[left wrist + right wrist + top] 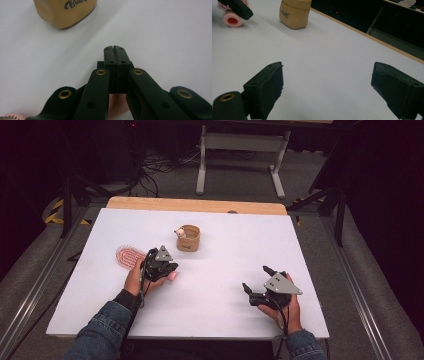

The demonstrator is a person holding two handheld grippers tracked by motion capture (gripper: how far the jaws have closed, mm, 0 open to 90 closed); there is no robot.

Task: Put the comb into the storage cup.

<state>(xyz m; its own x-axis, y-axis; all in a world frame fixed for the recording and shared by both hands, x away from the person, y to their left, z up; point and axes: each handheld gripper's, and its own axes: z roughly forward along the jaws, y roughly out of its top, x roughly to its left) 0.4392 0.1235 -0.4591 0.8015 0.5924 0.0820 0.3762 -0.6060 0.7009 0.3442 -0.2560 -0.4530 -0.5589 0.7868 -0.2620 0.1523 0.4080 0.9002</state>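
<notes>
Resting low over the white worktop [225, 285], the left gripper [170, 269] has its jaws clenched together, pads meeting with nothing between them. In the left gripper view the closed fingertips [115, 53] point toward the tan cup [65, 11], which stands a little ahead. A pink tube [172, 276] lies on the worktop just beside and under this gripper; whether it touches the jaws I cannot tell. The left hand [136, 279] wraps the gripper body from behind, its forearm in a denim sleeve [102, 332] coming up from the near edge. A pink ribbed mat [128, 256] lies just to the left of that hand. Well apart, the right gripper [256, 279] is released, jaws spread wide over bare worktop, with the right hand [286, 312] gripping it from the near side.
</notes>
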